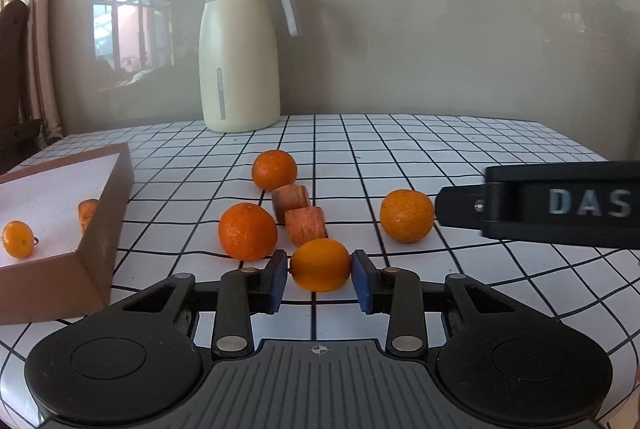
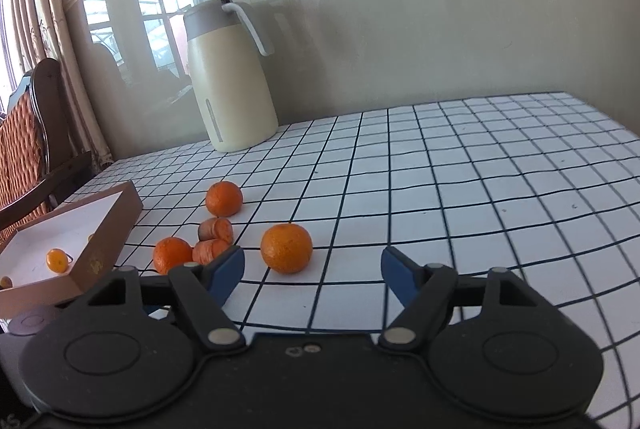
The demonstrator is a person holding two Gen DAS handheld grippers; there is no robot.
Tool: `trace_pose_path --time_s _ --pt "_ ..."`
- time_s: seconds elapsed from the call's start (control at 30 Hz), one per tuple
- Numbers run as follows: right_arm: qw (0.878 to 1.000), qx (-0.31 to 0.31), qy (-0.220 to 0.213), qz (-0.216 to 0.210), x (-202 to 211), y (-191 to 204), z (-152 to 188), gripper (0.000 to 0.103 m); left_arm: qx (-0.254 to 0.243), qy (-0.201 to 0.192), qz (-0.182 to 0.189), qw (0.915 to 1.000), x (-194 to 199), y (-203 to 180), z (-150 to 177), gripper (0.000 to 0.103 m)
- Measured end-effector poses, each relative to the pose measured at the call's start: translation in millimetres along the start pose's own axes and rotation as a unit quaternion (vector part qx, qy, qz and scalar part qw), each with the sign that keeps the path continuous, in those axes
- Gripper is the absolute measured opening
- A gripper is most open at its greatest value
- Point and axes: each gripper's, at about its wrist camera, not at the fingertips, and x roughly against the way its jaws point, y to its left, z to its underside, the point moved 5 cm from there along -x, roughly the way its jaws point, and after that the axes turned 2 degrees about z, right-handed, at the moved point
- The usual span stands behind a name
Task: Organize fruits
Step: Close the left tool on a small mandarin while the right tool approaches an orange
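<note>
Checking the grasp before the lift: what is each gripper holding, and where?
The left gripper pinches the small orange fruit by its two sides. The right gripper stands open, holding nothing.

Left wrist: low over the counter [image 1: 400, 149], facing the wall, close to the fruit.
Right wrist: likewise, further right.
Shared: thermos jug [image 1: 240, 69], box [image 2: 100, 229].

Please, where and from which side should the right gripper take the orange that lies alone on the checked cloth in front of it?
Grip the lone orange across its widest middle, coming straight from the front, low over the cloth. It is round and sits apart from the carrot pieces, so both sides are free. The right gripper stands open, probably wide enough to pass around it.
</note>
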Motion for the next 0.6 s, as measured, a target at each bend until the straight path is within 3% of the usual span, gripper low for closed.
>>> trace_pose_path --time_s 0.6 --pt "0.999 -0.022 0.035 0.014 -53 12 -2 0.059 0.021 0.006 -0.015 0.9997 1 28 0 0.035"
